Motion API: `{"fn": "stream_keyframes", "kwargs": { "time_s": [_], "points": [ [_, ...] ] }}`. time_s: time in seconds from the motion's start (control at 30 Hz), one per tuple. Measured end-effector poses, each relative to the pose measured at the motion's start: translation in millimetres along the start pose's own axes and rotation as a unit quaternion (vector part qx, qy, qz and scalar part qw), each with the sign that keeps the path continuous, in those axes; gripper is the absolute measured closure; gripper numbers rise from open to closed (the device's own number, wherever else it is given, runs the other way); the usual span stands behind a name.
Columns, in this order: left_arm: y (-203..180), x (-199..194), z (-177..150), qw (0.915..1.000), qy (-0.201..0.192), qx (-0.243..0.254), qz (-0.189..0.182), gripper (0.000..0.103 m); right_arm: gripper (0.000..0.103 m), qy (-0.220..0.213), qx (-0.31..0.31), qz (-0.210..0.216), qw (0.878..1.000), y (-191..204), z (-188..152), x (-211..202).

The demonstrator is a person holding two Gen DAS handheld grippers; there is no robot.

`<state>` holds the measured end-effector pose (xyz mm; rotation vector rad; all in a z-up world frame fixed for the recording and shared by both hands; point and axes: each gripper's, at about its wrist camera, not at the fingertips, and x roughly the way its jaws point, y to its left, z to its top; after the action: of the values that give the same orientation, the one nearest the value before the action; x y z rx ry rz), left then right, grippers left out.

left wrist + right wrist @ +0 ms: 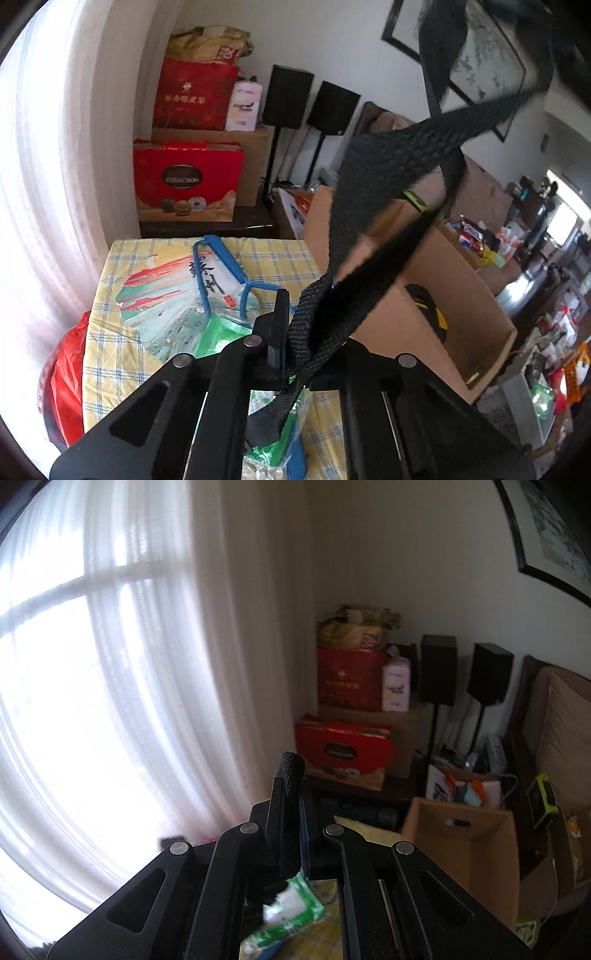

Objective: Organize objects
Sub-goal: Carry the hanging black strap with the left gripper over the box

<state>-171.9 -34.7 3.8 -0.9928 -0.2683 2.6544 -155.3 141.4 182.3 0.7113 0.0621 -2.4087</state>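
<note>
Gripping: your left gripper (291,354) is pinching a black woven webbing strap (380,206), limp, light, looping above the open cardboard box (461,317); your right gripper (291,812) is clamping black webbing too. Jaws closed; hold flat.

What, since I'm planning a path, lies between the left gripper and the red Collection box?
In the left wrist view: a printed bag with blue handles, lying on the yellow checked cloth.

Coarse woven black strap (369,192), matt
</note>
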Motion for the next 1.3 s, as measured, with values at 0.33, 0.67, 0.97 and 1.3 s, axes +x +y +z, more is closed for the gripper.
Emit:
{"fn": "stream_keyframes", "kwargs": {
  "time_s": [0.33, 0.67, 0.97, 1.3],
  "points": [
    [-42, -41, 58, 0.9990, -0.013, 0.033, -0.029, 0.099, 0.098, 0.049, 0.052, -0.019, 0.997, -60, -51, -1],
    [-104, -36, 97, 0.9961, -0.007, 0.049, -0.073, 0.099, 0.098, 0.085, 0.112, -0.010, 0.990, -105, -107, -8],
    [-155, -13, 121, 0.9911, 0.005, 0.032, -0.129, 0.100, 0.097, 0.091, 0.159, -0.033, 0.983, -148, -145, -30],
    [-220, 28, 102, 0.9850, 0.039, 0.046, -0.162, 0.100, 0.097, 0.088, 0.174, -0.112, 0.974, -196, -178, -63]
  ]
}}
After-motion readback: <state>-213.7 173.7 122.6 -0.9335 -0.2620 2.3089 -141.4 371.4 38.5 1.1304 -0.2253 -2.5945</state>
